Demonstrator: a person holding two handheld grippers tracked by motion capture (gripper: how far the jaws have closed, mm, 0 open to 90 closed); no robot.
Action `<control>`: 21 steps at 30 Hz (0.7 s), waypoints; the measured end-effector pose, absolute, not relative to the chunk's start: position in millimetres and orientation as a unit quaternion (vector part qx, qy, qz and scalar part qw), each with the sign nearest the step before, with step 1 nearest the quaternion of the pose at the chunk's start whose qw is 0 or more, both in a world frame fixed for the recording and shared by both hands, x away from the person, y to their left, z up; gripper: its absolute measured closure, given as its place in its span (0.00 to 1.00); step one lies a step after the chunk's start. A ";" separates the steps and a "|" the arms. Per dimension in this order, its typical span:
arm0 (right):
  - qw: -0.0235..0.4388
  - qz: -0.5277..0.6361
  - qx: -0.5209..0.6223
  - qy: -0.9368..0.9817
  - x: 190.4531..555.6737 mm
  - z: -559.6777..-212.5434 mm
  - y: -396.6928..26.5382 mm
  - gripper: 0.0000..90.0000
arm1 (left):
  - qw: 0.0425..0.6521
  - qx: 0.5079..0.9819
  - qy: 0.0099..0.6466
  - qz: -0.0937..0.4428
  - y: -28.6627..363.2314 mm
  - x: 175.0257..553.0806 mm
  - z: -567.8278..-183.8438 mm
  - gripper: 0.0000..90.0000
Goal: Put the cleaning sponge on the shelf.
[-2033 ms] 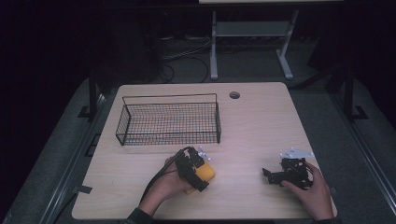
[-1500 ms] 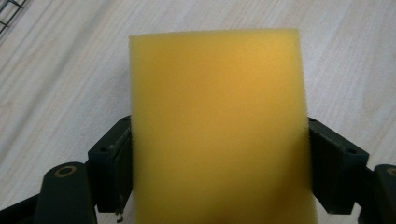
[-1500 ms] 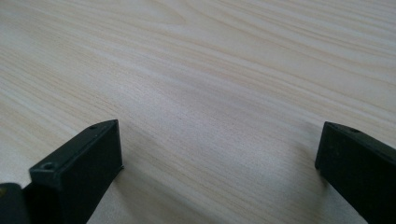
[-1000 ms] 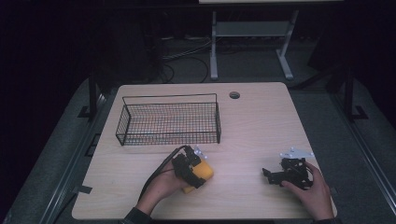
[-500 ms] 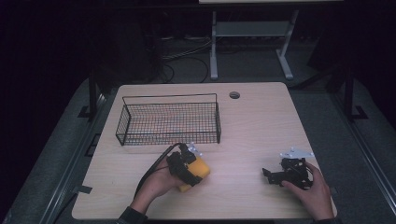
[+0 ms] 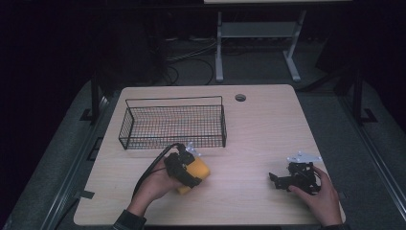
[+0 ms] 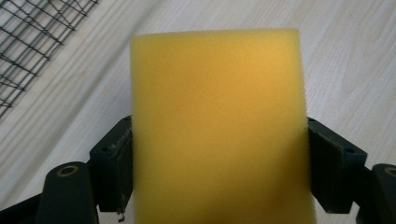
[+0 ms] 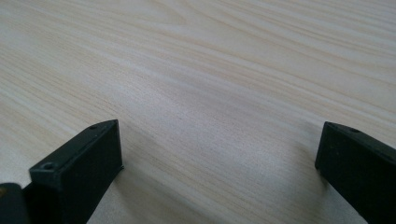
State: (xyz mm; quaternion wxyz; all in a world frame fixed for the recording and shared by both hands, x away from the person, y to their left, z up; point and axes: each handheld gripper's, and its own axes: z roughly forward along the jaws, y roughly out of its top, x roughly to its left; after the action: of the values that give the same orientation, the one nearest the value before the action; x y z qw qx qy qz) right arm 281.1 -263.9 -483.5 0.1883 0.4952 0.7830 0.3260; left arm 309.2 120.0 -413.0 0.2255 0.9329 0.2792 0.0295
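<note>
From my remote seat I saw the left gripper (image 6: 187, 167) clamped on a yellow sponge (image 6: 195, 171), its two black jaws pressed against the sponge's opposite sides. In the left gripper view the sponge (image 7: 217, 126) stood upright between the pads (image 7: 122, 161) and rose well above them, with the pale wood of the table (image 7: 355, 56) behind it. A corner of the black wire basket (image 7: 32, 42) showed at the upper left of that view. From the high view, the sponge and the left hand (image 6: 155, 184) sat over the near left part of the table (image 6: 268, 124), just in front of the wire basket (image 6: 173, 124), close to its near right corner but apart from it. I could not tell whether the sponge touched the tabletop. The gripper's cable (image 6: 152, 165) looped back along the forearm. Over on the near right side, well apart from the sponge, my right gripper (image 6: 282, 179) lay low by the table's surface in the right hand (image 6: 321, 196). In the right gripper view its jaws were wide apart with nothing but bare wood (image 8: 210, 84) between them.
</note>
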 end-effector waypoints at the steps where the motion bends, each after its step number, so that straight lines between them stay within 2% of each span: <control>1: 0.188 0.326 0.495 0.783 281.1 -483.5 -263.9 0.00 | 0.226 0.932 0.281 0.029 120.8 309.7 -411.8 0.25; 21: 0.188 0.326 0.495 0.783 281.1 -483.5 -263.9 0.00 | 0.234 0.925 0.298 0.036 141.5 322.2 -388.5 0.25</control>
State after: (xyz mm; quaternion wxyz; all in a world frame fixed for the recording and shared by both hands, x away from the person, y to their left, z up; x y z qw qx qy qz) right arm 281.1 -263.9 -483.5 0.1882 0.4950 0.7830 0.3262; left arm 322.2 141.5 -388.5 0.2336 0.9250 0.2975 0.0358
